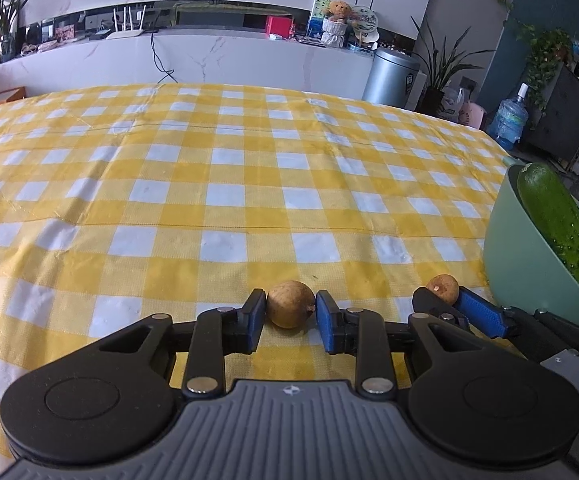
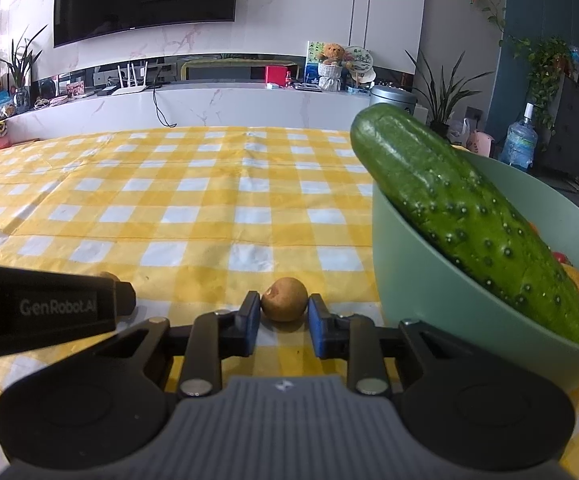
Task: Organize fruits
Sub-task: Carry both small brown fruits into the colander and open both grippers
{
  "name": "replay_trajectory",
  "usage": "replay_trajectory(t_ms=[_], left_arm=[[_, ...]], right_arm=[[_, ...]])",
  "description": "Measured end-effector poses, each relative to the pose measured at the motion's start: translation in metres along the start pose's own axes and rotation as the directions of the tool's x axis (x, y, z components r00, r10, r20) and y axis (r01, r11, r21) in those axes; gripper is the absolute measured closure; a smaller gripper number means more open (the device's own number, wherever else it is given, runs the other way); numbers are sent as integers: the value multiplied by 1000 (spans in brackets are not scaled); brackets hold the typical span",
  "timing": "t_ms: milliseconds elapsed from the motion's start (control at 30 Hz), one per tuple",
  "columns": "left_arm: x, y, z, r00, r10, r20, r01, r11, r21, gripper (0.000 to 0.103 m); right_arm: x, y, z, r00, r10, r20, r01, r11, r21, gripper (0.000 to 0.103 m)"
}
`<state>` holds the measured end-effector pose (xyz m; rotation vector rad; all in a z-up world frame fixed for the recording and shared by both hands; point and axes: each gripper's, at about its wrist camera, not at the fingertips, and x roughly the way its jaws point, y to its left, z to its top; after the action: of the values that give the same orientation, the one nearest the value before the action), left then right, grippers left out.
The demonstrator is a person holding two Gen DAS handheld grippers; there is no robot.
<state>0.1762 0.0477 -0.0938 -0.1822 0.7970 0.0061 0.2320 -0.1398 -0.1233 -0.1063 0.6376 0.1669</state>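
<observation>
Two small brown round fruits, like longans, lie on the yellow checked tablecloth. My left gripper (image 1: 290,310) has its blue pads on both sides of one longan (image 1: 289,303), shut on it at table level. My right gripper (image 2: 283,312) is shut on the other longan (image 2: 284,298); it also shows in the left wrist view (image 1: 443,287) with the right gripper (image 1: 445,300) around it. A green bowl (image 2: 421,280) stands just right of both grippers, holding a large cucumber (image 2: 469,216) and orange and red fruit (image 2: 577,280). The bowl (image 1: 521,264) and the cucumber (image 1: 561,224) show in the left wrist view too.
The left gripper's black body (image 2: 41,312) lies close on the right gripper's left. The tablecloth (image 1: 209,184) stretches far ahead and left. Beyond the table's far edge are a white counter (image 2: 225,104), a metal bin (image 1: 393,76) and plants.
</observation>
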Motion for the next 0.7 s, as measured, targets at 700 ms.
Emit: replay_trajectory(t_ms=[700], left_arm=[[-56,1,6,997,-16,81,22,997,-72,73]], right_arm=[[-63,-24,14,989,120,86,-125,991,57,81]])
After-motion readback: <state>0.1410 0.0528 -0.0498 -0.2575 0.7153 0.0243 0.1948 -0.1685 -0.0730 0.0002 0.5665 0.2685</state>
